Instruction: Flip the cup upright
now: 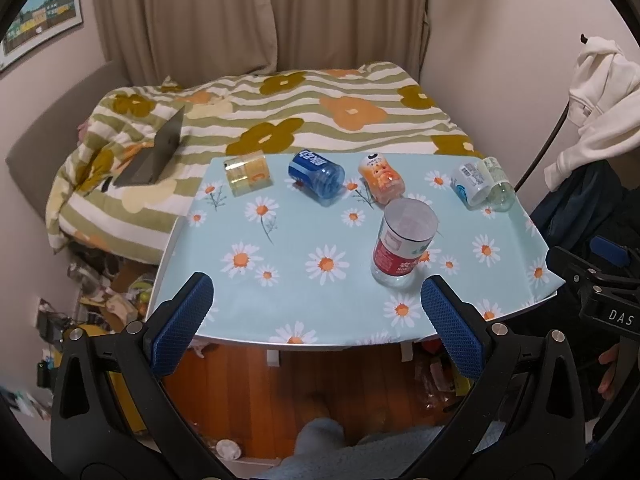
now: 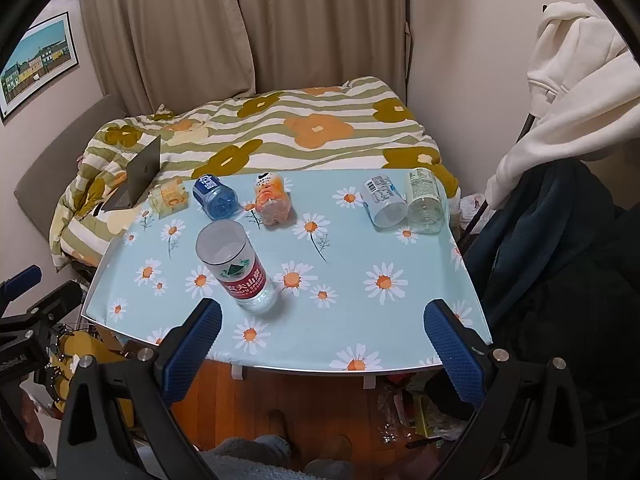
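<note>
Both grippers — left gripper, right gripper — are held wide and empty; red-labelled cup is upright, so a lying blue cup is judged next.

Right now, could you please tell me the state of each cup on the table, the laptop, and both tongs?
red-label cup: upright, mouth up
yellow cup: on its side
blue cup: on its side
orange cup: on its side
white-label cup: on its side
clear cup: on its side, touching the white-label cup
laptop: open, on the bed
left tongs: open, empty
right tongs: open, empty
</note>
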